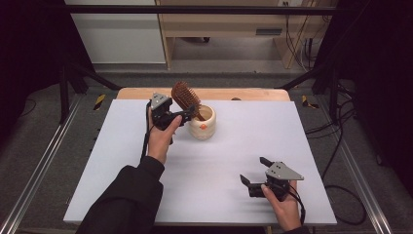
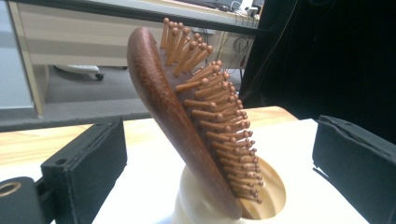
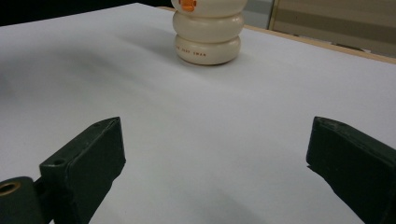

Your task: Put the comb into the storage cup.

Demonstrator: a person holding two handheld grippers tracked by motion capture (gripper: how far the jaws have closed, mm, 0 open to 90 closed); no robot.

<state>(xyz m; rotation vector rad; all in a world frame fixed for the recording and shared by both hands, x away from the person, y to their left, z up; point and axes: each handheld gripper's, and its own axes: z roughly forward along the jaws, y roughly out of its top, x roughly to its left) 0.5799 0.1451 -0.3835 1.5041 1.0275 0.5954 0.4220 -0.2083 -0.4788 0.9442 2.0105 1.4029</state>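
Observation:
A brown wooden hairbrush (image 1: 185, 96) stands handle-down in a cream ribbed cup (image 1: 203, 126) at the far middle of the white table (image 1: 253, 131), its head leaning left. My left gripper (image 1: 187, 116) is right beside the cup's left side, open. In the left gripper view the hairbrush (image 2: 187, 116) rises out of the cup (image 2: 191, 203) between the two wide-apart jaws of my left gripper (image 2: 219, 163), and neither jaw touches it. My right gripper (image 1: 253, 169) rests open near the front right, holding nothing. The right gripper (image 3: 215, 158) faces the cup (image 3: 208, 35) across bare table.
The white sheet ends at a wooden table edge (image 1: 243, 93) behind the cup. Metal rails (image 1: 44, 161) run along both sides of the table, and cables (image 1: 341, 161) lie on the floor at the right. A wooden cabinet (image 1: 224, 29) stands beyond the table.

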